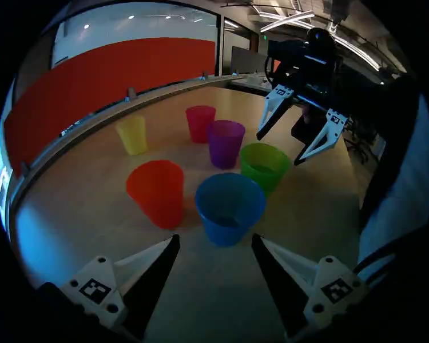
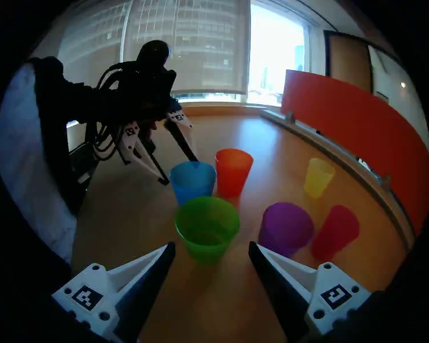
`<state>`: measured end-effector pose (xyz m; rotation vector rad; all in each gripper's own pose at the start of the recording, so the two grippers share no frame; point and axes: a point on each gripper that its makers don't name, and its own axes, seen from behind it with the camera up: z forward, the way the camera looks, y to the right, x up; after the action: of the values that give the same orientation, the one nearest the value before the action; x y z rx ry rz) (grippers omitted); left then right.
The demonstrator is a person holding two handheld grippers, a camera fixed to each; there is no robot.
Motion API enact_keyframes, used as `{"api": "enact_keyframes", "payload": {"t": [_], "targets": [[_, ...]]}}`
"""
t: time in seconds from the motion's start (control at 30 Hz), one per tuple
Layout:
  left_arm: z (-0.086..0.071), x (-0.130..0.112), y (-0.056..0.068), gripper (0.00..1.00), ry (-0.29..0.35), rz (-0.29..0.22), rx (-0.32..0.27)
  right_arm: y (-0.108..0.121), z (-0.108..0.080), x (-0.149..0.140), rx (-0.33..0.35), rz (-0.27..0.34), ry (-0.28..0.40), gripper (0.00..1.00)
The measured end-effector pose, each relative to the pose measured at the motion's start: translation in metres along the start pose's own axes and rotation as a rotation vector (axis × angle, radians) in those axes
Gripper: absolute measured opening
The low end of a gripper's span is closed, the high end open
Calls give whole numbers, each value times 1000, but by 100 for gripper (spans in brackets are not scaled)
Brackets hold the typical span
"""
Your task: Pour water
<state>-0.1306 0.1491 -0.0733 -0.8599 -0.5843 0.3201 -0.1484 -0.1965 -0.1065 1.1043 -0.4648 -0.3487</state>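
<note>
Six cups point(image 1: 157, 191) stand clustered on bench point(image 1: 88, 206). Blue cup point(image 1: 230, 208): just ahead of my left fingers point(image 1: 151, 268), spread wide, empty. Green cup point(image 2: 207, 226): just ahead of my right fingers point(image 2: 146, 274), spread wide, empty.

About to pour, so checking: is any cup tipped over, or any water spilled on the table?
Nothing stands out: all six coloured plastic cups stand upright on the wooden table, and no spill shows.

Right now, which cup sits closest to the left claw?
The blue cup, directly ahead of the open left claw; the orange one stands beside it, off-centre.
</note>
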Motion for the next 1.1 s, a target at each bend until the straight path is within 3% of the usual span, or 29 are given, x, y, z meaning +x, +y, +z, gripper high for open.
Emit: {"api": "enact_keyframes", "payload": {"t": [0.27,0.4,0.7,0.9,1.1], "targets": [[-22,-7,-15,93,-11,-13,57,8,-23,-7,-48,24,-11,100],[-30,-5,-19,93,5,-37,75,11,-30,-5,-63,40,-6,100],[-46,1,-28,93,10,-35,126,13,-43,2,-90,54,-15,100],[-58,1,-47,93,26,-63,205,21,-49,4,-133,104,-26,100],[-72,3,-65,93,30,-60,291,35,-57,5,-188,167,-40,100]]}}
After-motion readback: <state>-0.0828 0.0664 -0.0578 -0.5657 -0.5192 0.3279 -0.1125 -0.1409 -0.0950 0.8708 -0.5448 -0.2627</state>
